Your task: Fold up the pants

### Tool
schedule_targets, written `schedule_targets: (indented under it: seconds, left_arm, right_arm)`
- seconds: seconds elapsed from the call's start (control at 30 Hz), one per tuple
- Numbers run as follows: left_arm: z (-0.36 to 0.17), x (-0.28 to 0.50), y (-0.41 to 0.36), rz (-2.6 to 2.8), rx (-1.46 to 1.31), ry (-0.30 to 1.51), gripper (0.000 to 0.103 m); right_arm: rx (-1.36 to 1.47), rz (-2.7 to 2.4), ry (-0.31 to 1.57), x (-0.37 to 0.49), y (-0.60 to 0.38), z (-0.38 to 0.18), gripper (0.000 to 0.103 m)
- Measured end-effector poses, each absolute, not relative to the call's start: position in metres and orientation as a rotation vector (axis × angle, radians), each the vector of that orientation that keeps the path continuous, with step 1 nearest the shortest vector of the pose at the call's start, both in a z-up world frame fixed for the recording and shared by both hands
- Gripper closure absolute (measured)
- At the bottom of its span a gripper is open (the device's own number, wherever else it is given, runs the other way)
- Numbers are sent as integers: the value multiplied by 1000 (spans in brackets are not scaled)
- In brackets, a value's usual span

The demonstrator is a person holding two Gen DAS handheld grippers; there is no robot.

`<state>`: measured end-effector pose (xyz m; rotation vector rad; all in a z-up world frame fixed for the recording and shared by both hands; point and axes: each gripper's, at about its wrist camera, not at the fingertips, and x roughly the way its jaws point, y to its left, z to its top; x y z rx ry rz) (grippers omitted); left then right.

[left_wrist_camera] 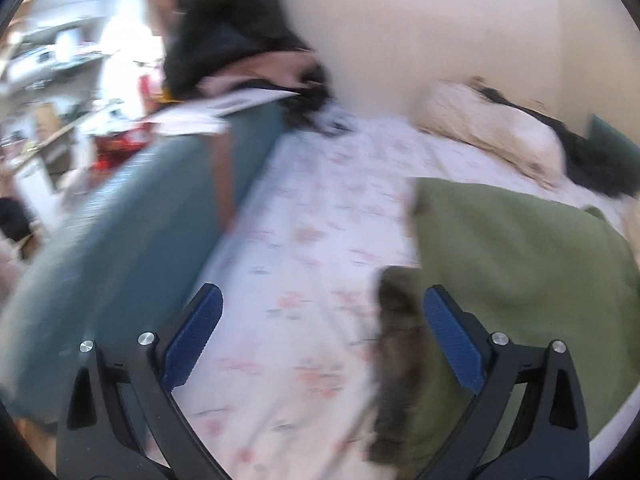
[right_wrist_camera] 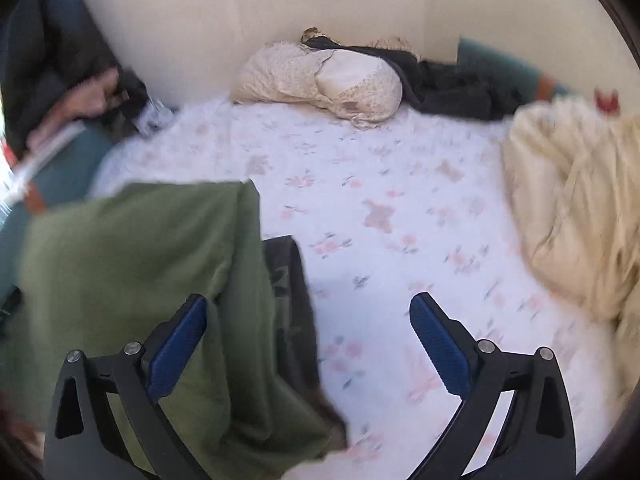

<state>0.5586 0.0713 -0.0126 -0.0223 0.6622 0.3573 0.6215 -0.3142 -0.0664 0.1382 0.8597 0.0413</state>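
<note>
Olive green pants lie folded on a white floral bedsheet, with a dark patterned part showing along their left edge. My left gripper hovers open over that edge; its right finger is above the green cloth and nothing is pressed between the pads. In the right wrist view the pants fill the lower left, with the dark part on their right side. My right gripper stands wide open above this side, its left finger over the cloth and its right finger over bare sheet.
A cream pillow and a dark garment lie against the wall at the back. A bunched cream blanket takes up the right. A teal cushion lies left of the pants, with a person in dark clothes behind it.
</note>
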Motion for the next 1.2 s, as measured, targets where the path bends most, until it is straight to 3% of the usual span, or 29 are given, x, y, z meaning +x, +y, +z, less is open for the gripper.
schedule_targets:
  seconds: [0.23,0.6,0.87,1.2]
  left_arm:
    - [19,476,70,199,-117,657,4]
    - [68,268,26,-26,-147,629,4]
    - [72,143,26,-32,-164,626,1]
    - [56,32,38,-25,-176,622,1]
  right_arm:
    - [112,172,830,547,-301,-25,3]
    - [153,263,709,341,-283,32,0]
    - [127,212,642,188,-285,35,0]
    - [142,248,637,88,-277,22,0]
